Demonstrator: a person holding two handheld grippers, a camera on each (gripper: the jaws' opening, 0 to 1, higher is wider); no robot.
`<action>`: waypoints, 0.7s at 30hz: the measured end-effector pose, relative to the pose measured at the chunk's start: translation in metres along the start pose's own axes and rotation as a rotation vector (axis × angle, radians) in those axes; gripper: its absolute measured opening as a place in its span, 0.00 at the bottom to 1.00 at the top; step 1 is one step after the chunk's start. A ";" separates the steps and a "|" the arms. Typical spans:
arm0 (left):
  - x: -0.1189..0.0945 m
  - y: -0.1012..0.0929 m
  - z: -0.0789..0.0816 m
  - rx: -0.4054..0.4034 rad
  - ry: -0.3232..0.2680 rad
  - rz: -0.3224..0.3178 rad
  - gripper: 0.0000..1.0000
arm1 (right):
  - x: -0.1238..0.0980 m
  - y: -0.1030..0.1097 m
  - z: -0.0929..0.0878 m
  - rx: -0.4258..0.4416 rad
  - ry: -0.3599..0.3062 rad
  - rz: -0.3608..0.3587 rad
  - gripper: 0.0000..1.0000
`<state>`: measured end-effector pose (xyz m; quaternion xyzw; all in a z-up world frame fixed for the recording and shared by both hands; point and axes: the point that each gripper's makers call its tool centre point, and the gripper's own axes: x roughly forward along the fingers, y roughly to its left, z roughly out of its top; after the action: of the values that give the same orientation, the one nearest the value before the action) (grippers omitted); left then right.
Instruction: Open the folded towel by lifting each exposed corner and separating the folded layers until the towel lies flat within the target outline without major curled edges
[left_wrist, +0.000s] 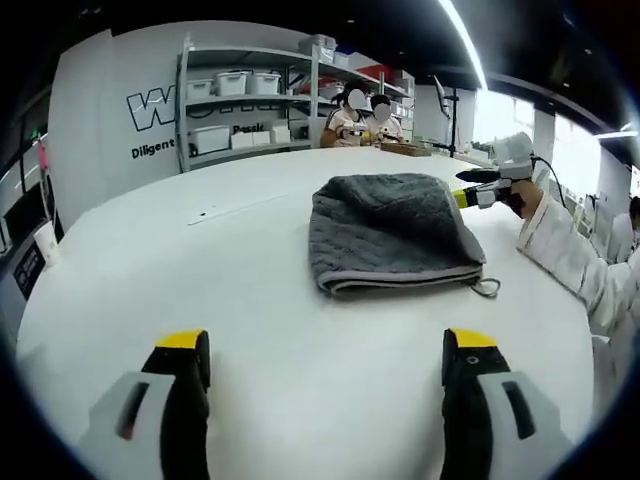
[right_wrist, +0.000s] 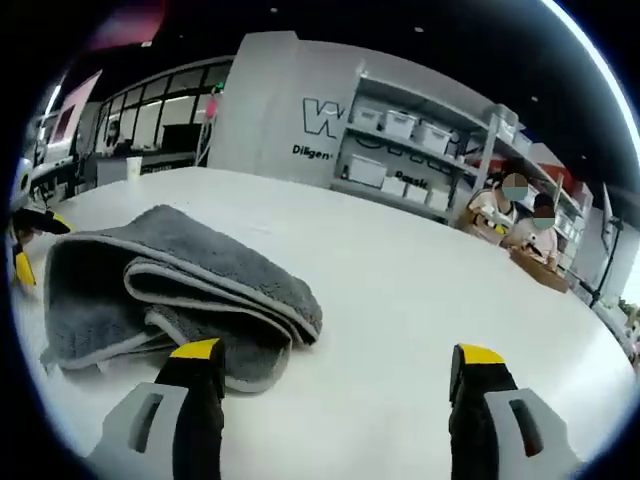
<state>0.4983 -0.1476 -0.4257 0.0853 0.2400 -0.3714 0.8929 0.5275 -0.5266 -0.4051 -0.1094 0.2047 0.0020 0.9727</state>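
A grey folded towel (left_wrist: 390, 230) lies on the white table (left_wrist: 250, 300), its stacked, light-trimmed edges facing me and a small hanging loop (left_wrist: 487, 288) at its near right corner. My left gripper (left_wrist: 325, 345) hovers open over bare table, well short of the towel. My right gripper (left_wrist: 463, 187) comes in from the right, held by a hand in a white sleeve, close to the towel's far right edge. In the right gripper view the towel (right_wrist: 170, 290) lies to the left, its layered folds beside the left jaw of my open right gripper (right_wrist: 335, 355). The left gripper (right_wrist: 35, 248) shows at the far left.
A thin pale line (left_wrist: 235, 208) marks the table left of the towel. Behind the table stand shelves with white bins (left_wrist: 240, 100) and a lettered white wall. Two people (left_wrist: 360, 120) sit at a far table. Bare table spreads to the right (right_wrist: 450, 290).
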 end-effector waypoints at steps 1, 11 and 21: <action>0.000 -0.001 0.000 -0.002 -0.002 -0.004 0.97 | -0.001 0.000 0.001 0.007 -0.002 0.003 0.92; 0.002 -0.010 0.003 -0.004 -0.017 -0.046 0.99 | -0.013 -0.002 0.004 0.027 0.010 0.008 0.99; 0.004 -0.007 0.001 -0.001 -0.001 -0.035 0.99 | -0.027 0.035 0.031 0.117 -0.088 0.201 0.99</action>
<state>0.4962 -0.1548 -0.4268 0.0805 0.2414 -0.3869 0.8863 0.5137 -0.4850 -0.3736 -0.0313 0.1716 0.0921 0.9804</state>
